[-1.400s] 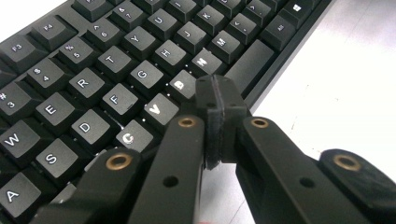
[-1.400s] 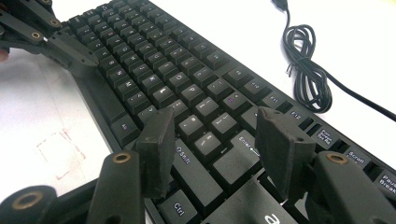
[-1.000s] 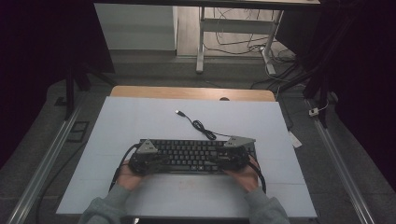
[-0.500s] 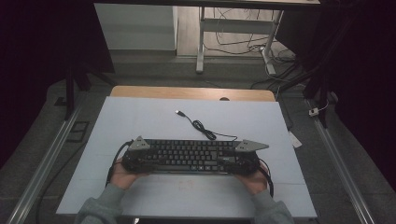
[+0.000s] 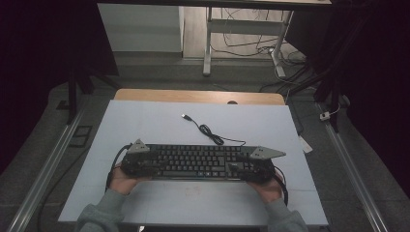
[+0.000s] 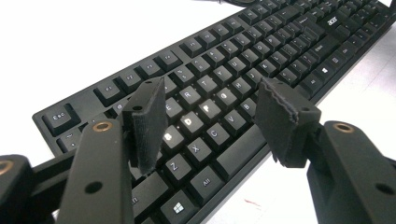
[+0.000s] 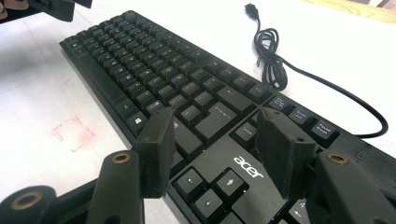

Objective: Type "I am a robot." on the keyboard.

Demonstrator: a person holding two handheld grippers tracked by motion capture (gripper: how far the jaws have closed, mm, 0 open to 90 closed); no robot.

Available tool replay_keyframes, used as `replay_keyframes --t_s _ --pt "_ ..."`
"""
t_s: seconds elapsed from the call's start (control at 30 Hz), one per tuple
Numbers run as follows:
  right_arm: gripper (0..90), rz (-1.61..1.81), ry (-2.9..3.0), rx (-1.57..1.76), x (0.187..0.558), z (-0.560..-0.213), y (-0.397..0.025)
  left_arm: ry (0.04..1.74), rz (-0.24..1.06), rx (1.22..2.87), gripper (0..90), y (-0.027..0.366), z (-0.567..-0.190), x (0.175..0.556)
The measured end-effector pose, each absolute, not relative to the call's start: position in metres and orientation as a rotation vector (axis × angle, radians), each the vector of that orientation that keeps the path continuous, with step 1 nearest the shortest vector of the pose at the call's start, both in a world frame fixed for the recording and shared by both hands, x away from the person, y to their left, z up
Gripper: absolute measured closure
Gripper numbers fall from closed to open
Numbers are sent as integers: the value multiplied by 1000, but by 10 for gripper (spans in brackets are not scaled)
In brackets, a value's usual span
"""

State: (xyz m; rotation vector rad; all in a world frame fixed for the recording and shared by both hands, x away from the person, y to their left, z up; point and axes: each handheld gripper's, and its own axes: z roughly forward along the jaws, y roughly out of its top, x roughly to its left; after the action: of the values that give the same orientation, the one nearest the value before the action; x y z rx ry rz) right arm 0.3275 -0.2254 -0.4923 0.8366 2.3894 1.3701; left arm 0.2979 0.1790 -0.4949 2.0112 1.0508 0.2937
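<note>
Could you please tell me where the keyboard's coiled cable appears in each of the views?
High view: the cable lies on the table behind the keyboard, near the centre.
Left gripper view: I cannot make it out.
Right gripper view: cable at upper right, beyond the keys.
Shared landmark: the keyboard.

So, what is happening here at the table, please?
A person holds a gripper in each hand over a black keyboard that lies flat on the white table. The left gripper hovers above the keys at the keyboard's left end, the right gripper above its right end near the arrow keys. Both have open jaws and grasp nothing. The keyboard's cable lies loose behind it, unplugged.
</note>
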Motion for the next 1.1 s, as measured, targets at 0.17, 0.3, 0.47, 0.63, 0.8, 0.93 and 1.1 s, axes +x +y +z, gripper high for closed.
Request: replay_keyframes --t_s 0.17,0.3,0.47,0.63,0.8,0.93,1.1 --pt "477 1361 2396 828 327 -492 -224 1053 294 2008 426 180 -495 298" --pt "477 1358 2398 832 328 -493 -224 1061 294 2009 427 181 -496 300" --pt "477 1357 2403 827 329 -494 -223 1068 302 2009 430 182 -498 303" --pt "477 1335 2419 823 330 -496 -221 1057 302 2025 447 178 -501 307" --pt "478 1327 2418 825 330 -496 -221 1042 308 2046 479 172 -502 312" --pt "478 1330 2425 822 331 -498 -219 1036 311 2058 520 168 -503 316" --pt "478 1315 2430 820 331 -499 -218 1020 330 2068 609 164 -503 321"
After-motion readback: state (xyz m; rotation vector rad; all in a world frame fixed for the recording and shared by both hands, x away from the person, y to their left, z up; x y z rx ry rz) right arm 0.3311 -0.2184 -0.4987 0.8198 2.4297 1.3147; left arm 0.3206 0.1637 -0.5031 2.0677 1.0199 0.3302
